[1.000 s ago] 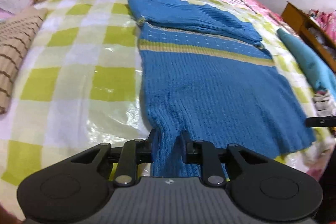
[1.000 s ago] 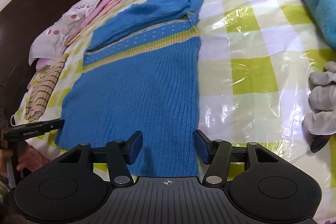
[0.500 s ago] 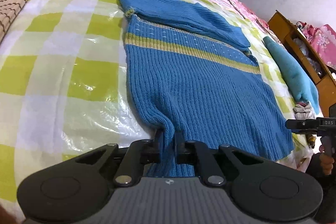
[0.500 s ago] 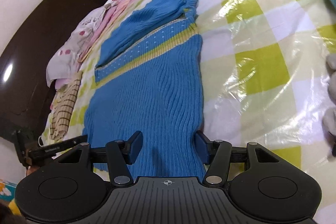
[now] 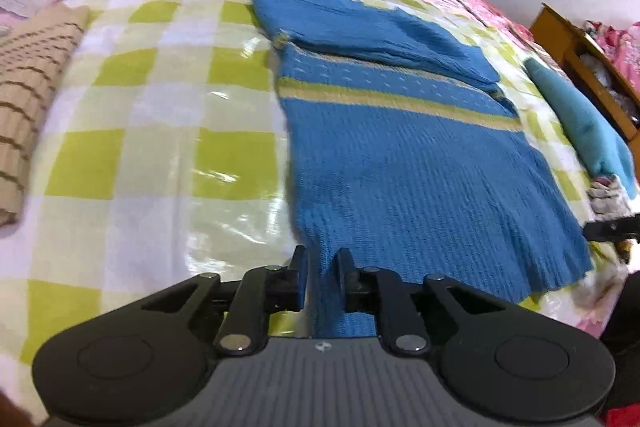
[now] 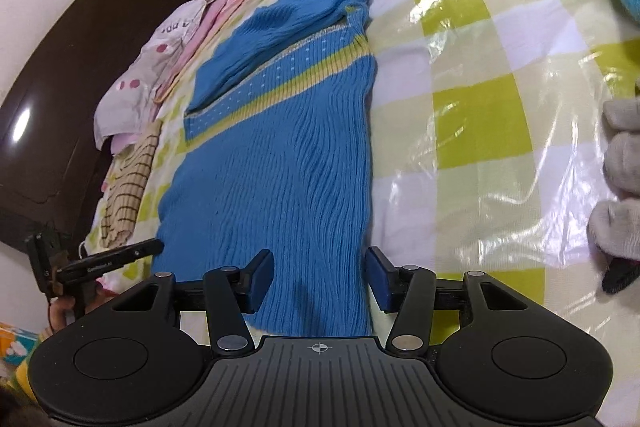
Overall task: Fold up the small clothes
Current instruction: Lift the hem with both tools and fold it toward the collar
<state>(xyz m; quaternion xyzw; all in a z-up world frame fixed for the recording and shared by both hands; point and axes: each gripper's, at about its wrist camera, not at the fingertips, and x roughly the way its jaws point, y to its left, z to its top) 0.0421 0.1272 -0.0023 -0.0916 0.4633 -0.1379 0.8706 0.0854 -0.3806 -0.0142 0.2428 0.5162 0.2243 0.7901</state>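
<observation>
A blue knit sweater (image 5: 400,179) with a yellow chest stripe lies flat on the checked bed cover (image 5: 140,147), its sleeves folded across the top. My left gripper (image 5: 323,259) has the near left corner of the hem bunched between its fingers; the jaws are opening slightly while the cloth still fills the gap. In the right wrist view the sweater (image 6: 280,167) runs away from my right gripper (image 6: 320,263). That gripper's jaws straddle the near right hem corner and are closing, with the pads clear of the cloth.
A beige striped garment (image 5: 24,87) lies at the left of the bed, and a teal garment (image 5: 580,123) and a grey bundle (image 6: 620,187) at the right. A wooden stand (image 5: 580,47) is beyond the right edge, and a dark headboard (image 6: 60,87) at the far end.
The left jaws pinched tight on the hem corner, then eased apart a little. The right gripper rolled and crept in over the right hem corner, and its jaws narrowed slightly.
</observation>
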